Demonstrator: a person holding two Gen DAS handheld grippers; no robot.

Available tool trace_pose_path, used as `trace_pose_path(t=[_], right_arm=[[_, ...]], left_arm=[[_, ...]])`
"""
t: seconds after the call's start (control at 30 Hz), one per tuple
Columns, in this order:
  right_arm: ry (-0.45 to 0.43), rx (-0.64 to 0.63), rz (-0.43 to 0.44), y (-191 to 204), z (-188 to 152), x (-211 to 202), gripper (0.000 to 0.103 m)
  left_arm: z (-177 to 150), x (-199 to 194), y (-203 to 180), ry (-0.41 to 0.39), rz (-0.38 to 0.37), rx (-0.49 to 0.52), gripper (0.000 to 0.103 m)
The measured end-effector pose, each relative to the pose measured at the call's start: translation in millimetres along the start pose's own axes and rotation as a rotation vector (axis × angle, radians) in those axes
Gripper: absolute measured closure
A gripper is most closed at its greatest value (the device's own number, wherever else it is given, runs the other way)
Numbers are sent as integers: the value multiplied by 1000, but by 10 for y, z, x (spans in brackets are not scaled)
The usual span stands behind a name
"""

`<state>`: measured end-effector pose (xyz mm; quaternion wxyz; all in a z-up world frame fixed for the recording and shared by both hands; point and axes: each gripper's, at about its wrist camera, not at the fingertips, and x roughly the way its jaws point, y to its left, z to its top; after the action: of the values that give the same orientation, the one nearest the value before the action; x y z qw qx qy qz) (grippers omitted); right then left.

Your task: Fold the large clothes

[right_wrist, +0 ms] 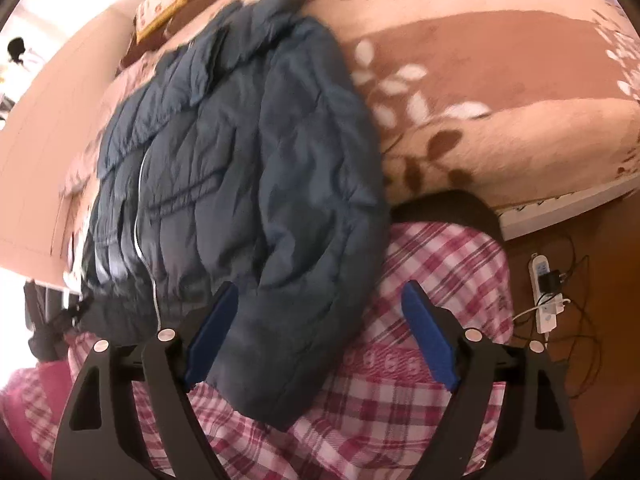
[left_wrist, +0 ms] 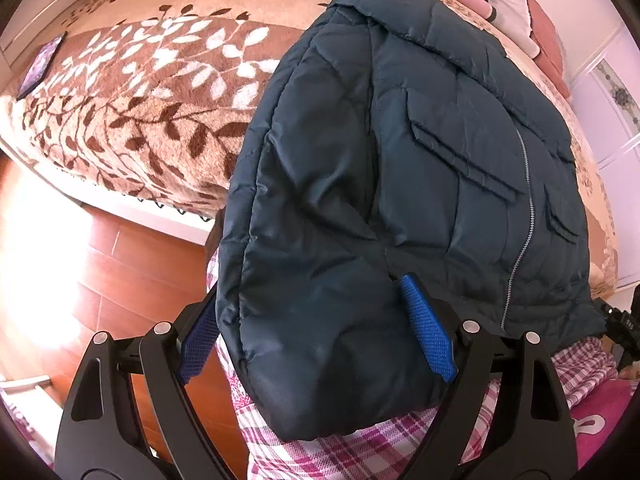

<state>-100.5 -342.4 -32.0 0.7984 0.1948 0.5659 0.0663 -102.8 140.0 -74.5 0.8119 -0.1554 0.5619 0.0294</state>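
1 quilted jacket (left_wrist: pixel 360 160) on 1 bed (left_wrist: pixel 140 100), left gripper (left_wrist: pixel 310 288) astride its fold, grip unclear, right gripper (right_wrist: pixel 320 286) released

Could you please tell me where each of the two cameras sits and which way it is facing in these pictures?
Left wrist: on the left gripper, looking steeply down along its fingers at the dark blue padded jacket and the leaf-patterned blanket; the person's checked trousers show below.
Right wrist: on the right gripper, looking steeply down at the jacket's other side; the checked trousers fill the foreground, a power strip lies on the floor.
Shared: the jacket with its zip, blanket, trousers.
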Motion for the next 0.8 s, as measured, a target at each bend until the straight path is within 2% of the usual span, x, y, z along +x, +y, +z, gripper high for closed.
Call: trace_pose_path(t=[0.17,0.2,0.37,0.43,0.47,0.53,0.6,0.7,0.8], right_arm=[[39,-25,36,51,-14,79,20],[47,-25,45,56,-11,93,22],[98,-5,77,25,5,205,47],[111,6,108,12,0,229,63],[112,8,117,7,-4,233,66],[101,11,153,4,-15,210,79],[74,11,183,27,-16,156,84],[22,23,246,67,25,28,87],[-47,33,326,144,135,-180,87]], left_arm=[[-7,15,73,4,-43,-29,20],[-14,21,91,4,-56,-34,23],[-20,-1,76,-25,-80,-17,43],[-11,-33,56,-41,-82,-4,61],[1,-53,39,-47,-84,-2,65],[20,-108,35,-63,-85,4,79],[62,-174,15,-81,-96,3,84],[135,-297,11,-111,-120,-7,88],[246,-509,-61,-174,-160,7,89]])
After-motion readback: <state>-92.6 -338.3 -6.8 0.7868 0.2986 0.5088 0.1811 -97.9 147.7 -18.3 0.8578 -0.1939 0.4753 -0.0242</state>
